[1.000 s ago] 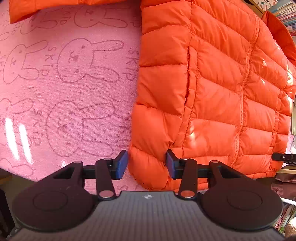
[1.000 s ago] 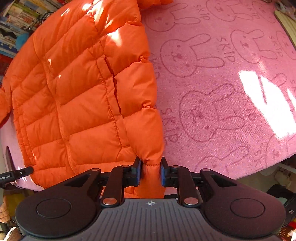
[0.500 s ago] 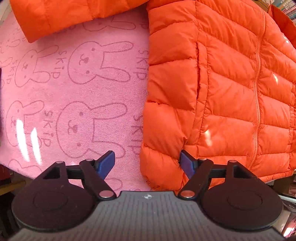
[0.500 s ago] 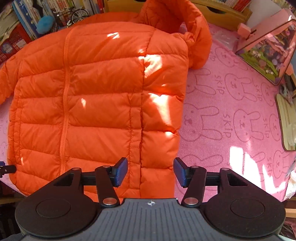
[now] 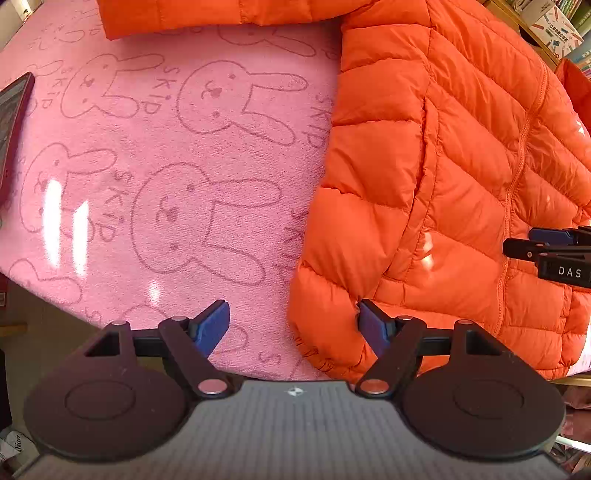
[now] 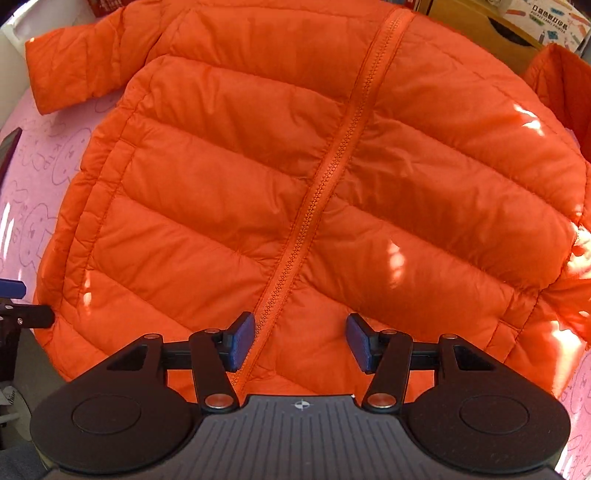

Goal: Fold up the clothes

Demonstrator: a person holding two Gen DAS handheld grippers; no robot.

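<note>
- You worked over a counter (image 5: 110, 302) covered by a pink fleece cloth (image 5: 192, 155) printed with rabbit outlines and the word "SKIP".
- Sunlight fell in bright streaks (image 5: 66, 221) across the cloth's near left part.
- A dark-framed flat object (image 5: 11, 125) lay at the far left edge of the cloth.
- Behind the counter you had a yellow wooden piece of furniture (image 6: 476, 26) and a printed white box (image 5: 554, 26), with book spines at the upper right corner.
</note>
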